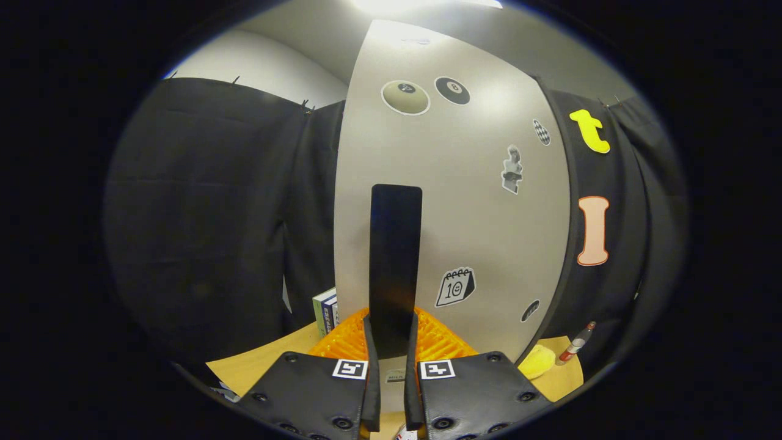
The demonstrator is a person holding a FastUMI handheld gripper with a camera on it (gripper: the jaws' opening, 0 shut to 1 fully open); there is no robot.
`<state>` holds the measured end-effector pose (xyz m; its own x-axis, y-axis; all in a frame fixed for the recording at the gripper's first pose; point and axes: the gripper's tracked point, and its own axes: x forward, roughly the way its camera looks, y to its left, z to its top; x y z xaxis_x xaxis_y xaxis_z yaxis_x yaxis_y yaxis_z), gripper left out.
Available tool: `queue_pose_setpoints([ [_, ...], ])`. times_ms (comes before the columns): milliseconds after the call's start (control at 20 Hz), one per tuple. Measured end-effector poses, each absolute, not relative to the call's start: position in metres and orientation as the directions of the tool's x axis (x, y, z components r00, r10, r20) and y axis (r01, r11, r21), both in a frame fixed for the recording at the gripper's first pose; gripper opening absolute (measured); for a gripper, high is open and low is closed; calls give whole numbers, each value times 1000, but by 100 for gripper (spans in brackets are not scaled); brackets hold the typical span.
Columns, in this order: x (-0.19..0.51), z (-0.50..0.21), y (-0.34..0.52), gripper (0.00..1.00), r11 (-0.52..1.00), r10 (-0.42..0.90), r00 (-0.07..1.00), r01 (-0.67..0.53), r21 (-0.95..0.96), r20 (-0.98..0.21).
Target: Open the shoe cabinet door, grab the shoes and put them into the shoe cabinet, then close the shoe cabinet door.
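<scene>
Gripper: my gripper (391,345) is clenched on the tall black flat handle (394,263), one finger pressing each side of its lower end.
Handle axis: long axis upright, rising from between my fingers up the door face.
Door: pale grey flat shoe cabinet door (489,201) stands just beyond my fingers, facing me, dotted with small stickers, among them two billiard balls (405,98) near the top and a calendar page (455,286) beside the handle.
In the way: orange ribbed plastic crate (342,342) sits low, just ahead of my fingers at the foot of the door.
Around: upright books (325,311) near the crate; yellow sponge (537,362) and a red-capped marker (576,343) on the other side.
Surface: tan tabletop (256,363).
Room: black cloth wall (201,232), white ceiling above.
</scene>
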<state>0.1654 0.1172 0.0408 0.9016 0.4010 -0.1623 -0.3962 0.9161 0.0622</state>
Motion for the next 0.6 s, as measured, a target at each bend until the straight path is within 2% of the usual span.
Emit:
queue_pose_setpoints([
  [600,122,40,53,17,915,400,900,-383,126,-173],
])
